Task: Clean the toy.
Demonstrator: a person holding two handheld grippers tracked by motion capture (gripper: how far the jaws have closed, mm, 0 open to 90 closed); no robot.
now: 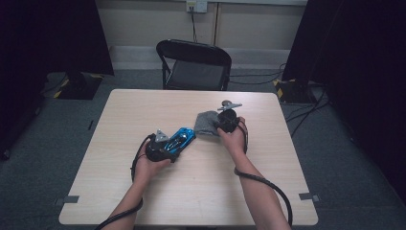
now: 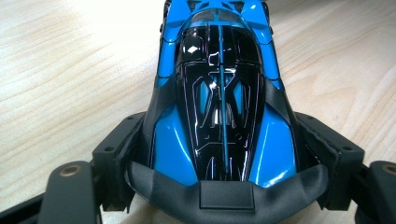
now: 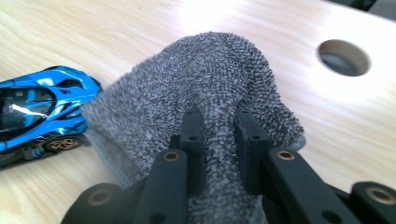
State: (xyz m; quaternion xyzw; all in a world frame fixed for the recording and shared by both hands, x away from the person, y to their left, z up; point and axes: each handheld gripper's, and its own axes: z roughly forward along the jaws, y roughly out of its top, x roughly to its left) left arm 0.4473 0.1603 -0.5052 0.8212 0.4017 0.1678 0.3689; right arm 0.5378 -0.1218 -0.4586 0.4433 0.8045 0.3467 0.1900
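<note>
1. While the blue toy car (image 1: 179, 139) sits near the middle of the worktop (image 1: 143, 110), its body is clamped from both sides by the left tongs (image 2: 219, 154) — the left gripper view shows the black pads pressed against the car's flanks, its glossy black canopy running straight ahead between them.
2. Just beside the car, on its far right, lies the grey cloth (image 1: 206, 123), a nubbly terry towel bunched into a soft mound; in the right gripper view its edge sits very near the car's tail, though I cannot tell whether the two touch.
3. As for progress, I judge the job to be wiping the car with the cloth, and it looks barely begun: the car is steadied and the cloth is picked up by a fold, but the cloth is not yet on the car's bodywork. Left to do — bring the cloth over the car and rub it across the shell.
4. Left tongs: spread fairly wide, because the car fills the gap; they hold the car firmly.
5. Right tongs (image 3: 219, 140): drawn narrow, pinching a ridge of the grey cloth between the two black jaws.
6. Farther out, a round hole (image 3: 343, 57) pierces the worktop beyond the cloth, and a black folding chair (image 1: 195, 64) stands at the far side.
</note>
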